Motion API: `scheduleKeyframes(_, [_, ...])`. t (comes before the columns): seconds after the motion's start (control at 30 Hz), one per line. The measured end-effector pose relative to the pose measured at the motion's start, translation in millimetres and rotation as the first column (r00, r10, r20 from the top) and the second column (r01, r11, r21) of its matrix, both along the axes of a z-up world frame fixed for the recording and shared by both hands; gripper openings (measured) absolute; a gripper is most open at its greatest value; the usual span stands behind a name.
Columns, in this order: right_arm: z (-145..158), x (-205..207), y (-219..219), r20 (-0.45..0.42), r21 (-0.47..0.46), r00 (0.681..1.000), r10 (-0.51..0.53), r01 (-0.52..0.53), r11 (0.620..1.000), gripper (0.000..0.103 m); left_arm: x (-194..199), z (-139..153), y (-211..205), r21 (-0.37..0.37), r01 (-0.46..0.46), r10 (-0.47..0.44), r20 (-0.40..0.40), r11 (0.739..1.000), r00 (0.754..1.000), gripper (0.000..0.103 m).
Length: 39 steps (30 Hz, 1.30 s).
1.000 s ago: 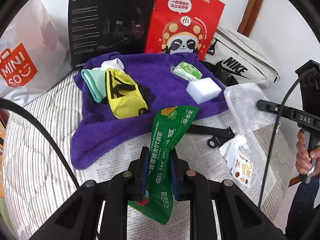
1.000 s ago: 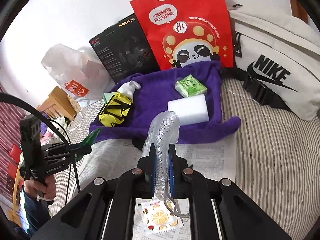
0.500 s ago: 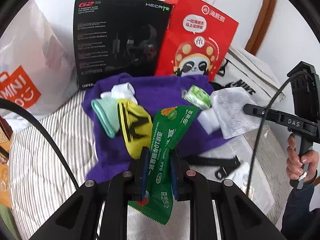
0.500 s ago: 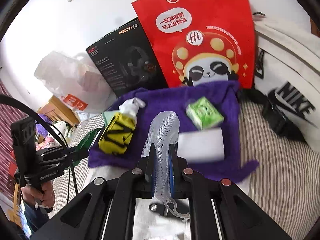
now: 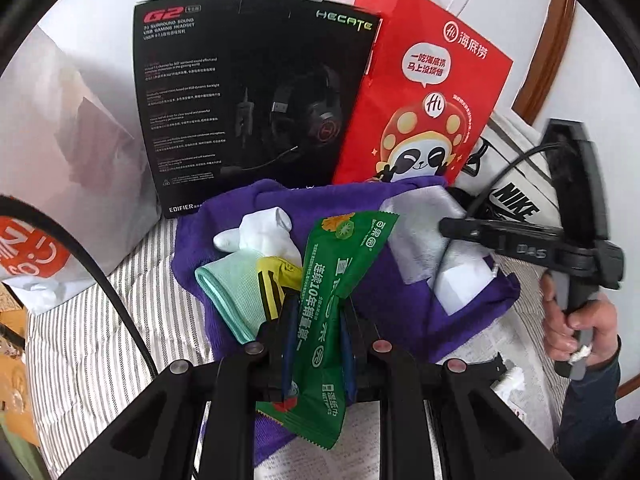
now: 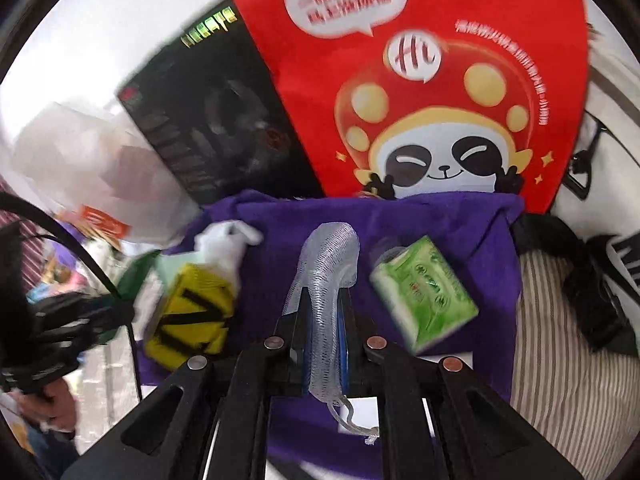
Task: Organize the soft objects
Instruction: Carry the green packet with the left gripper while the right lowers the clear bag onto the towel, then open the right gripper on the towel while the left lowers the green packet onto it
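My left gripper (image 5: 316,322) is shut on a green wet-wipes packet (image 5: 332,300) and holds it over the purple towel (image 5: 392,300). On the towel lie a white sock (image 5: 260,234), a mint cloth (image 5: 236,288) and a yellow pouch (image 5: 276,280). My right gripper (image 6: 326,320) is shut on a white mesh cloth (image 6: 326,280) over the same towel (image 6: 280,240). It also shows in the left wrist view (image 5: 444,226), with the mesh cloth (image 5: 420,236) hanging above a white sponge (image 5: 460,286). A green tissue pack (image 6: 424,292) and the yellow pouch (image 6: 188,316) flank it.
A black headset box (image 5: 248,96), a red panda bag (image 5: 424,108), a white Nike bag (image 5: 516,184) and a Miniso bag (image 5: 48,200) stand along the wall. The striped bed (image 5: 88,340) carries newspaper and crumpled tissue (image 5: 510,380) at the right.
Both grippers have moved forward over the purple towel with their loads still held. The mesh cloth has come in from the right over the sponge.
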State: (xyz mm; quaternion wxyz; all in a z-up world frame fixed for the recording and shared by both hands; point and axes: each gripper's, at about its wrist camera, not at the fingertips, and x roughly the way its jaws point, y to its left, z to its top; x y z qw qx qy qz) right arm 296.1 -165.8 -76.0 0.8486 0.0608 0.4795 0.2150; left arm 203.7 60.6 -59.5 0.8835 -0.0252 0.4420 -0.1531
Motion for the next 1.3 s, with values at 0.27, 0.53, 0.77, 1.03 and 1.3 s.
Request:
scheduleKeyframes(0.27, [-38,24,9,-0.097,-0.052,0.995,0.022,-0.027,0.998,0.011,13,-12,2,-0.002,0.008,-0.008,-0.018,1.0,1.0,0.018])
scheduleKeyframes(0.53, [-48,27,8,-0.115,-0.106,0.993,0.033,-0.046,0.993,0.028,23,-22,-2,-0.007,0.004,-0.005,-0.039,1.0,0.999,0.019])
scheduleKeyframes(0.77, [-42,23,8,-0.097,-0.116,0.993,0.063,-0.074,0.99,0.048,31,-31,-8,0.004,-0.006,0.007,-0.067,1.0,0.998,0.019])
scheduleKeyframes(1.03, [-14,14,3,-0.044,-0.125,0.996,0.082,-0.087,0.988,0.061,39,-27,-15,0.034,-0.007,0.01,-0.074,0.999,0.997,0.019])
scheduleKeyframes(1.3, [16,-12,-20,0.011,-0.173,0.999,0.041,-0.038,0.984,0.066,51,-27,-32,0.039,0.007,-0.004,-0.087,0.999,0.996,0.019])
